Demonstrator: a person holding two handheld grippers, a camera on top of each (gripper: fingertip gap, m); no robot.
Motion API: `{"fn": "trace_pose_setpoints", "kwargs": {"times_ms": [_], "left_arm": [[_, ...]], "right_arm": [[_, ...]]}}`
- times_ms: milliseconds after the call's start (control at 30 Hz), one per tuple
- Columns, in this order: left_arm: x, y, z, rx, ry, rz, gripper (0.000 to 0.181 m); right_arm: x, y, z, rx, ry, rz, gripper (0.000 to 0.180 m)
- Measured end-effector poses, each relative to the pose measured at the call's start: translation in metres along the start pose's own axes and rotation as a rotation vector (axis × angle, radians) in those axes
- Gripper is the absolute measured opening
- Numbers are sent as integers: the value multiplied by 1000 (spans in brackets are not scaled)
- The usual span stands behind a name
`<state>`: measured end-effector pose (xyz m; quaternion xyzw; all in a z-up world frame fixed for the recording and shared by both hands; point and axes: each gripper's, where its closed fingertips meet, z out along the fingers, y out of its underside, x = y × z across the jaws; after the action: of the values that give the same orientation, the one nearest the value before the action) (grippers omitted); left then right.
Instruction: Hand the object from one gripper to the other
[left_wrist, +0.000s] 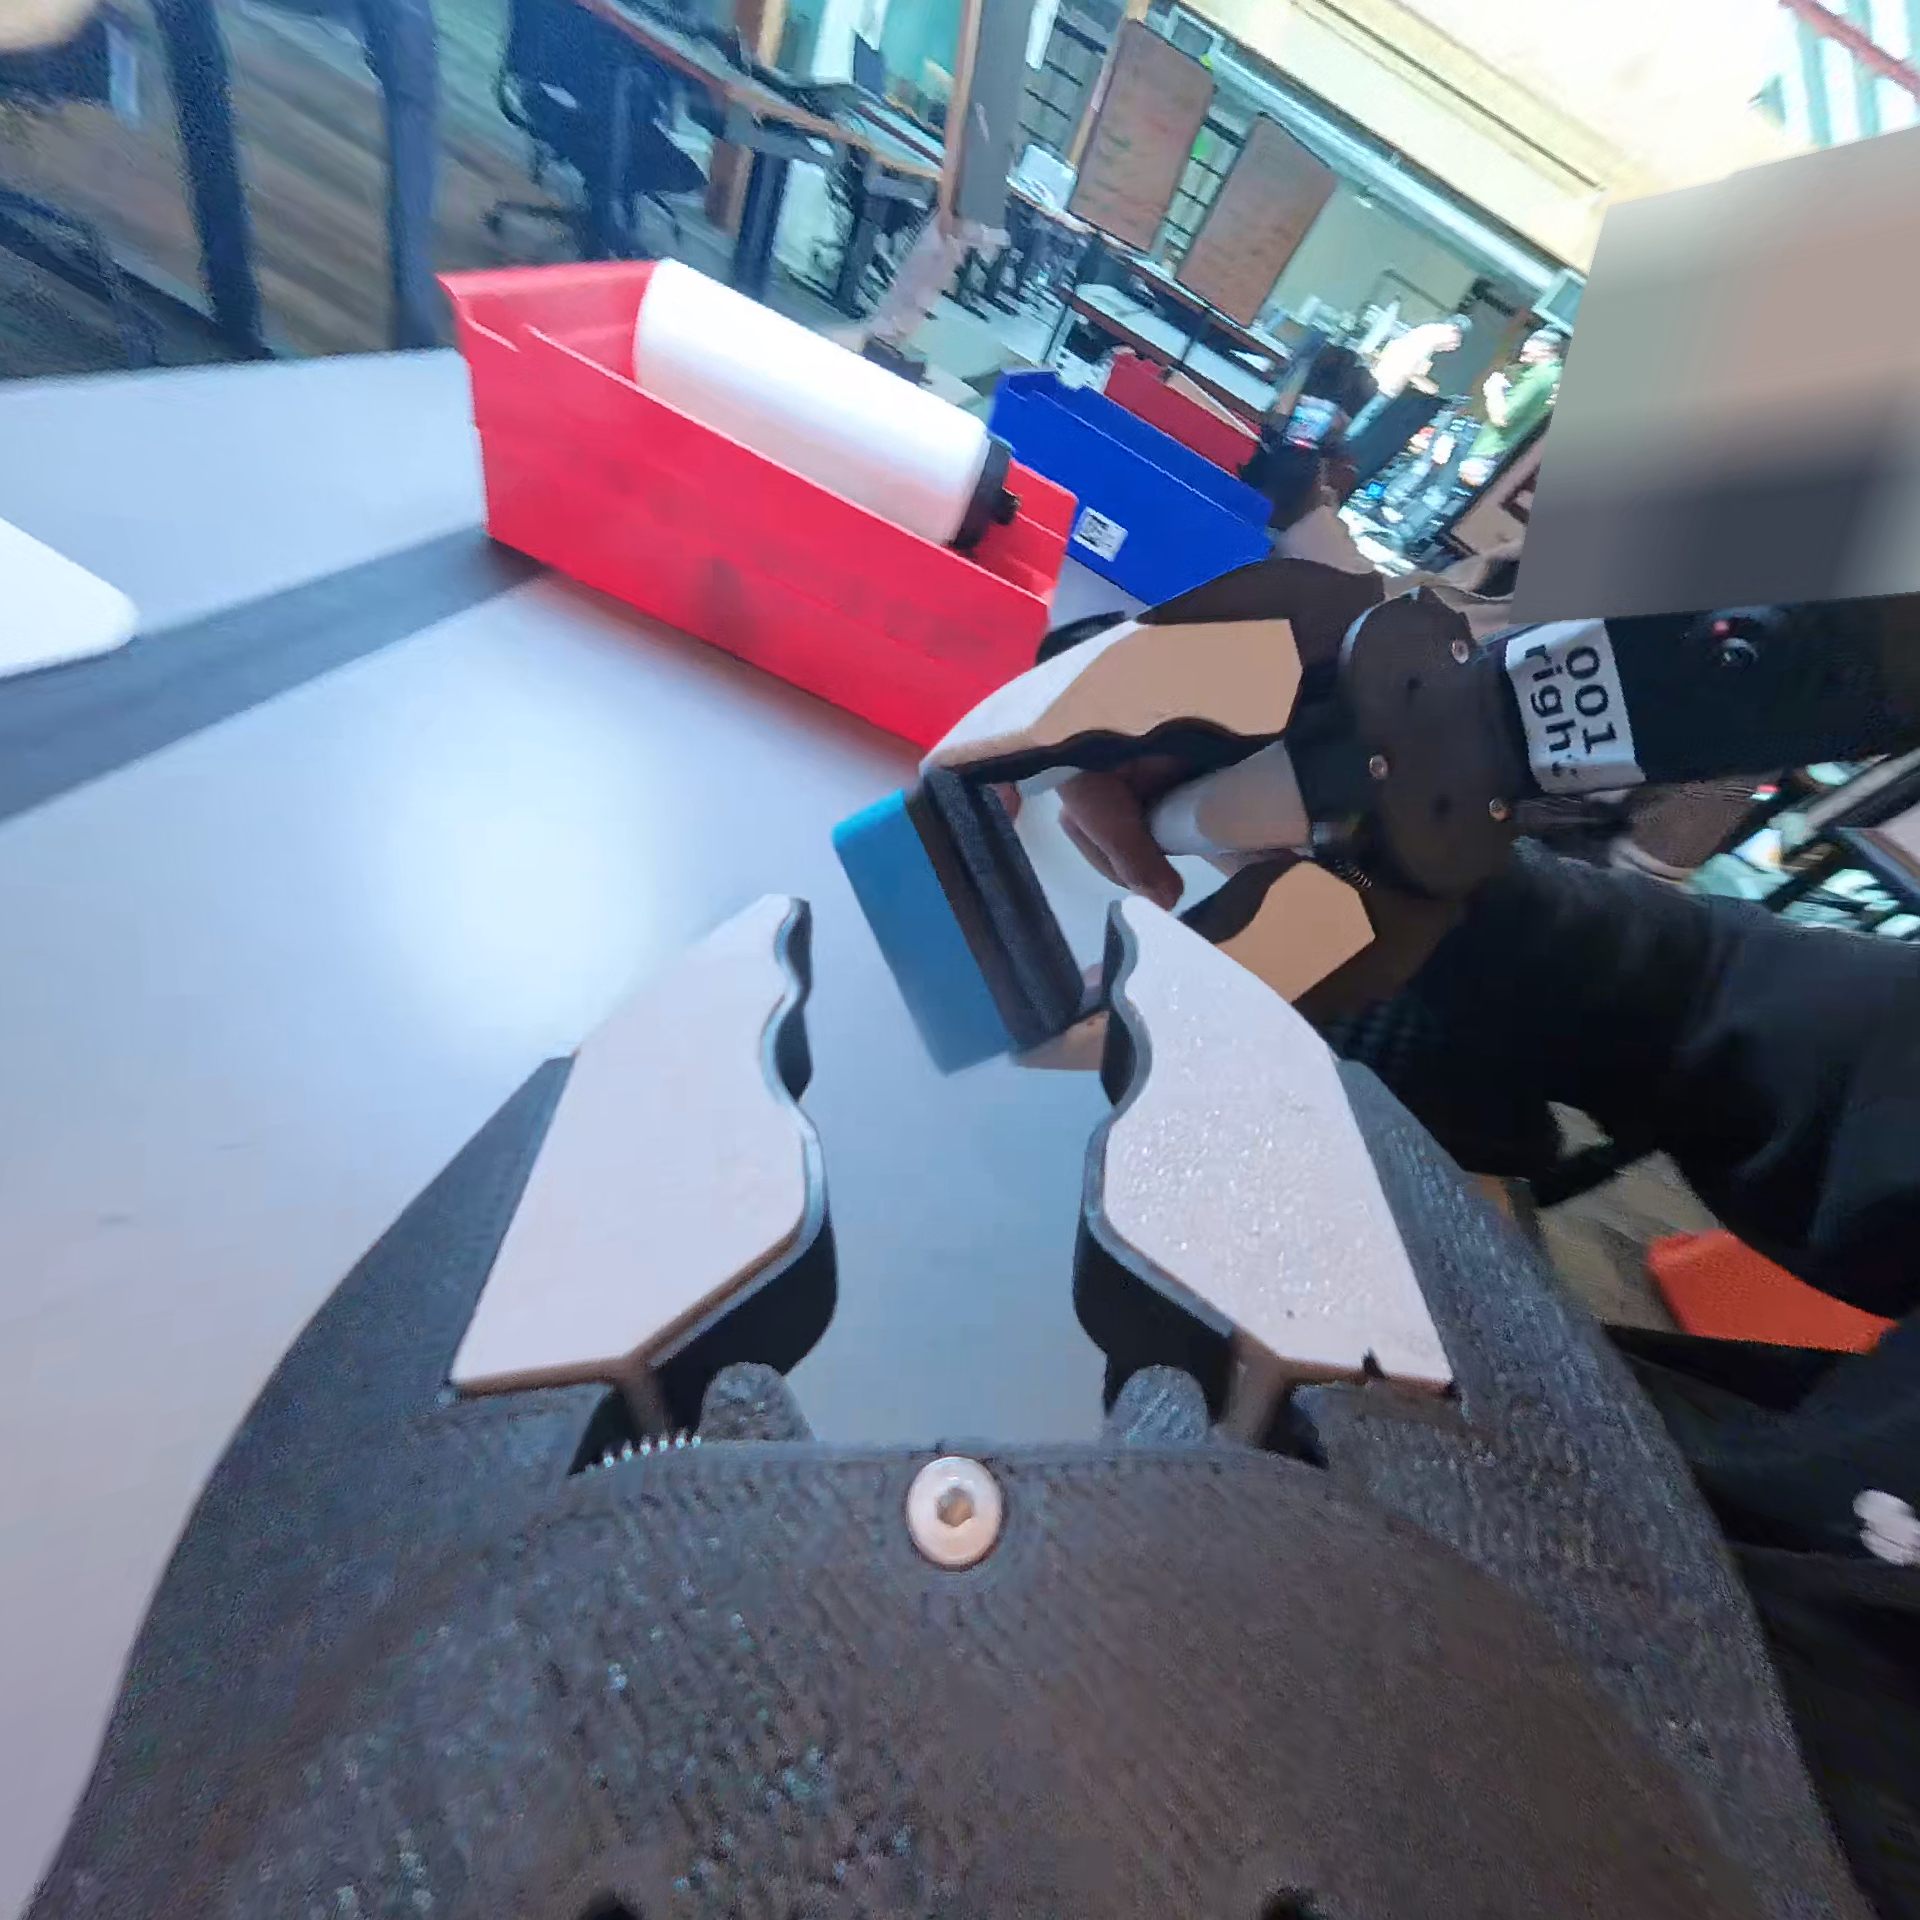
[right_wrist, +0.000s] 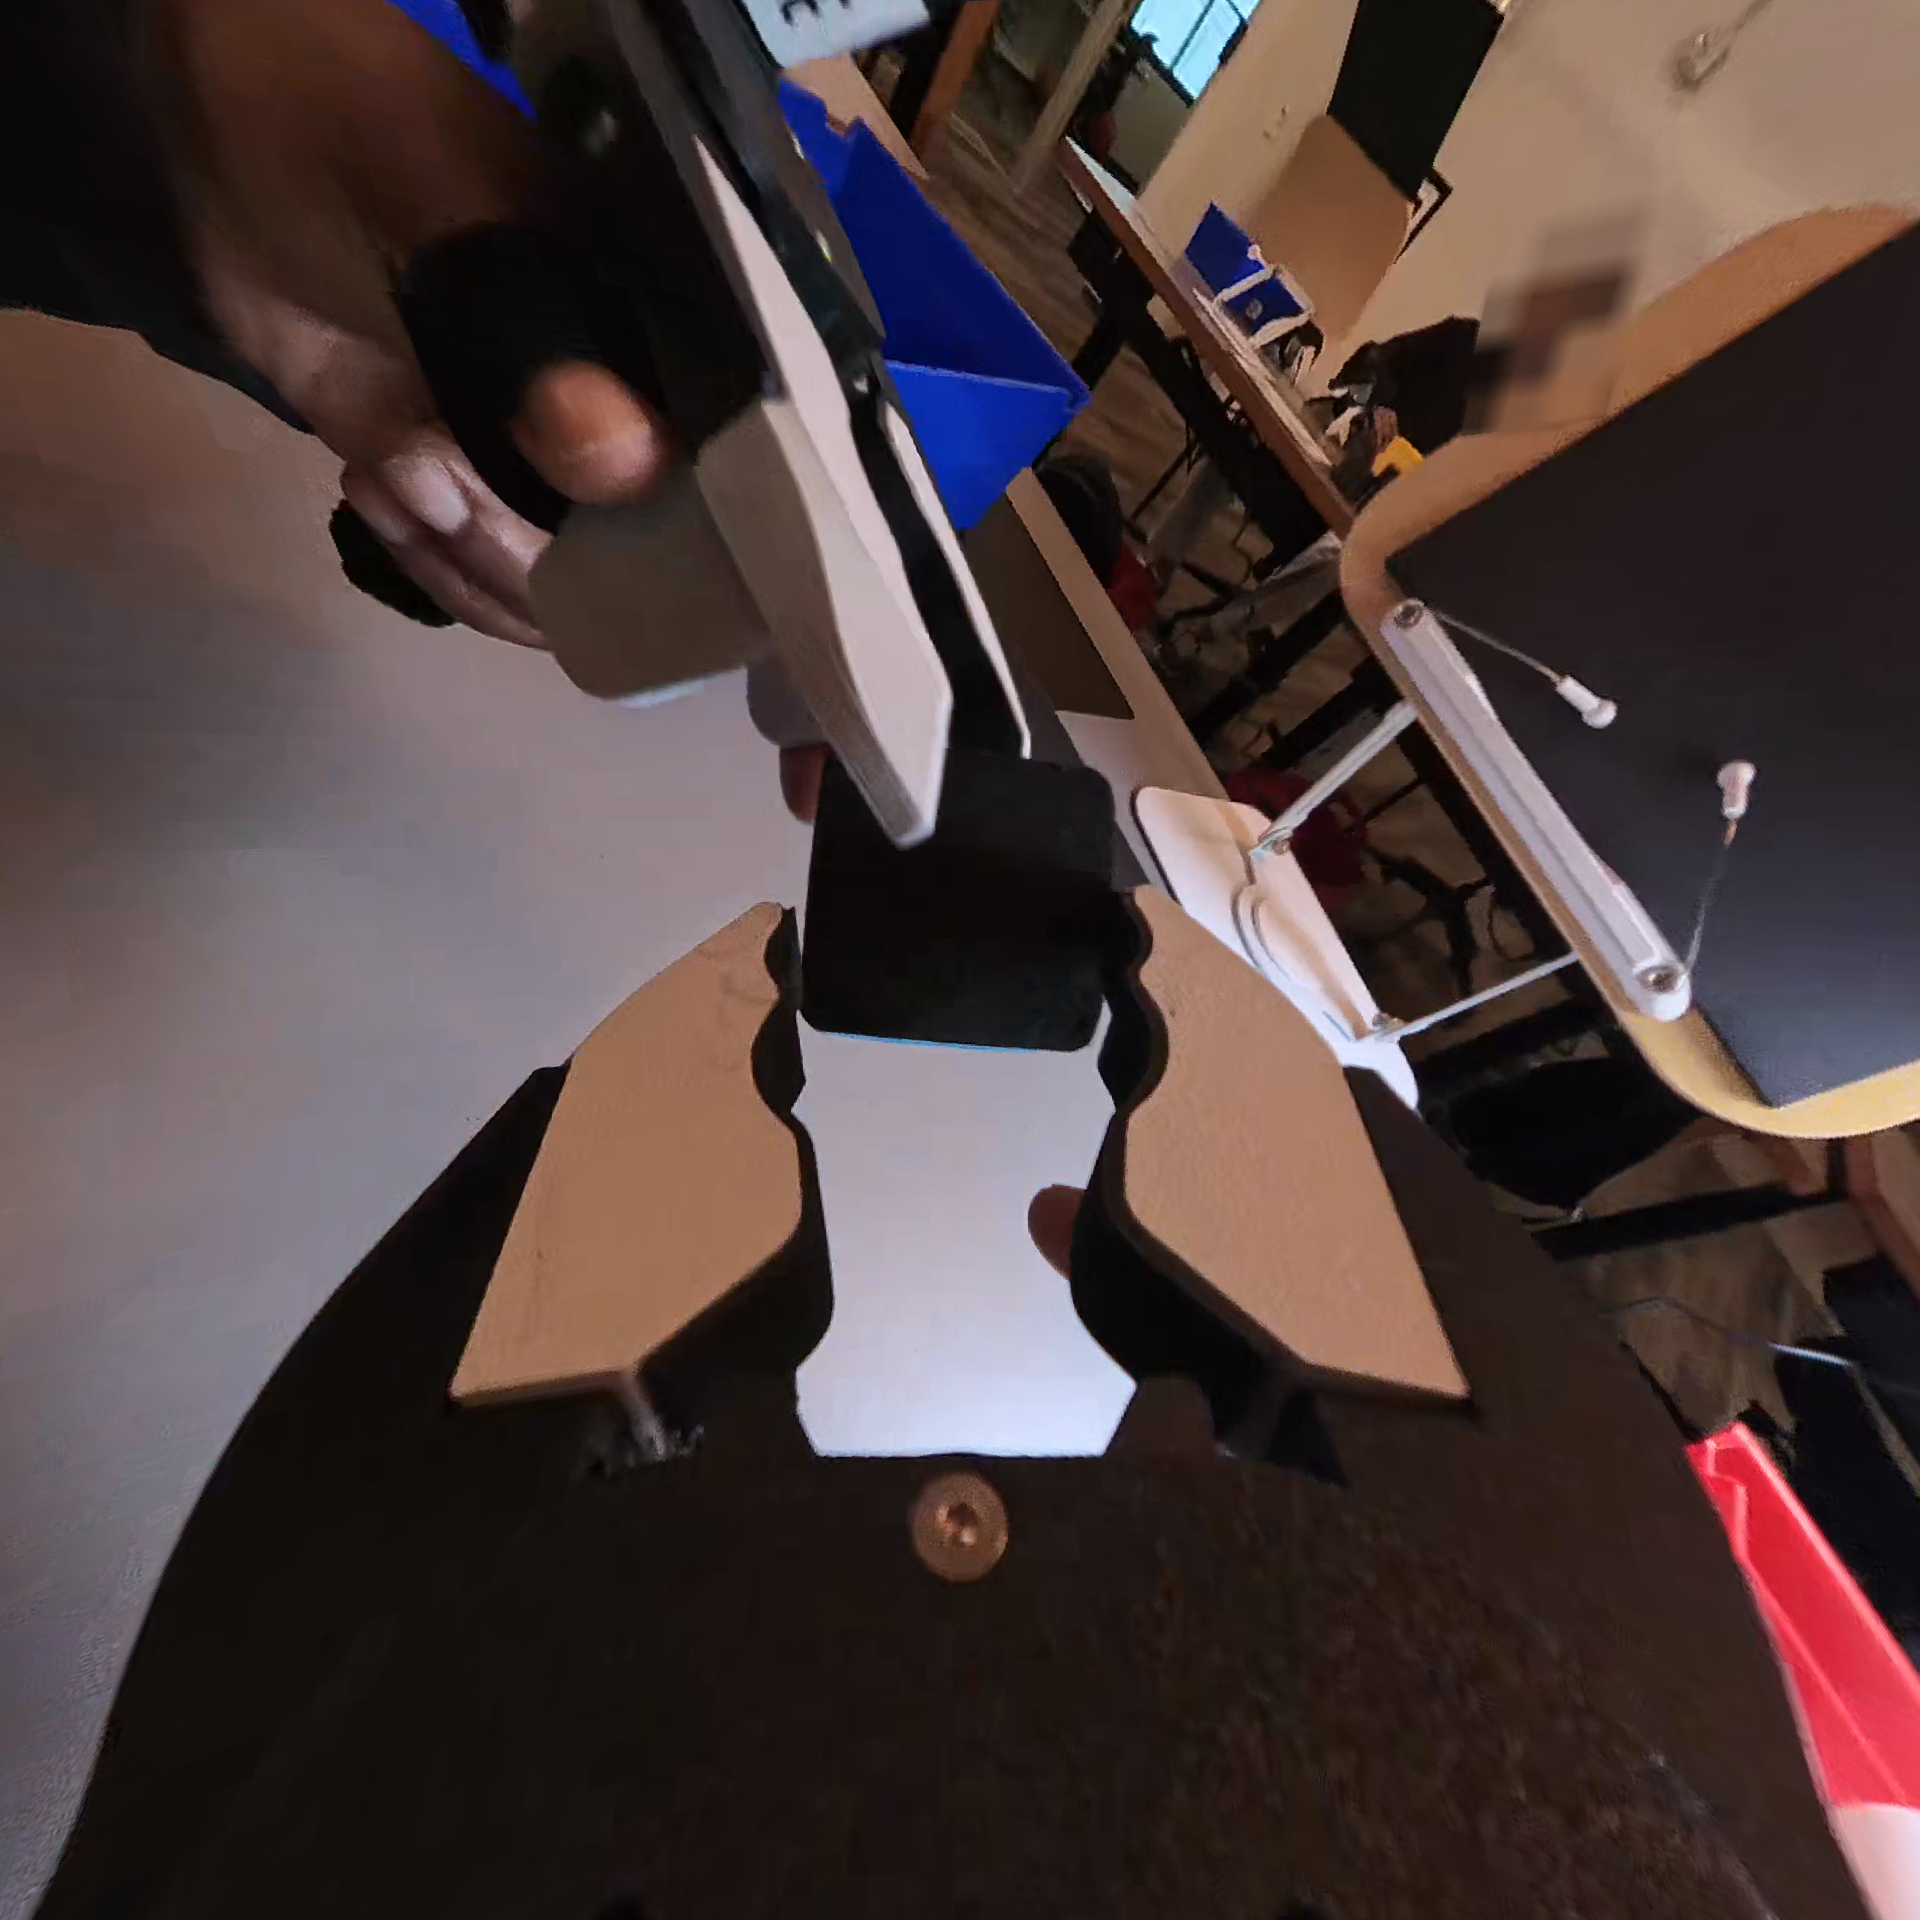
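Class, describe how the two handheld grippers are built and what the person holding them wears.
Both the left gripper and right gripper have textured black bodies, pale wavy-edged fingers and a central silver screw. The right one carries a white label. The person wears a black sleeve.

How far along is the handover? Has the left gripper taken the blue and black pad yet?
Done: the right gripper has the blue and black pad clamped in its jaws, lifted off the table. In hand: the left gripper is at the pad with its jaws open around the free end. Left: close the left jaws, release the right, draw apart. No transfer yet.
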<state>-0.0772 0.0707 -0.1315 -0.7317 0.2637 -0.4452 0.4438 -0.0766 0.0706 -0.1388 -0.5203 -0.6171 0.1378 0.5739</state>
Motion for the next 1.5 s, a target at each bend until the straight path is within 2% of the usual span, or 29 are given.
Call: {"fn": "trace_pose_setpoints", "kwargs": {"times_ms": [33,67,167,233,300,367,500,600,633,667,700,733,933,1233,1500], "left_arm": [[2,3,3,-18,8,-17,46],[3,4,5,-21,6,-22,34],[5,-2,1,15,11,-13,30],[-5,-12,-8,63,-62,47,28],[-13,-27,-22,136,-121,119,28],[-22,-42,-40,208,-194,162,28],[-32,-63,-70,271,-311,245,28],[-35,-70,-82,296,-350,256,28],[-35,-71,-84,305,-354,254,28],[-35,-72,-86,309,-358,255,27],[-36,-72,-86,309,-365,260,27],[-36,-72,-87,306,-375,270,27],[-40,-68,-80,293,-368,263,26],[-42,-60,-71,259,-372,282,26],[-48,-56,-70,258,-373,263,26]], "right_arm": [[-3,-4,-1,11,0,-23,56],[-6,-7,-2,17,-3,-31,56],[-2,-11,-4,18,0,-10,56],[10,-3,-6,-65,5,39,70],[38,15,-16,-175,71,111,72],[75,47,-36,-304,190,208,70],[130,143,-90,-653,374,364,69],[130,201,-112,-871,337,503,65],[122,210,-112,-891,293,553,53],[123,213,-110,-877,302,567,42],[130,216,-112,-877,360,539,24],[133,216,-112,-885,387,503,16],[133,206,-90,-852,424,476,16],[133,182,-38,-821,404,504,35],[137,177,-18,-777,421,483,32]]}}
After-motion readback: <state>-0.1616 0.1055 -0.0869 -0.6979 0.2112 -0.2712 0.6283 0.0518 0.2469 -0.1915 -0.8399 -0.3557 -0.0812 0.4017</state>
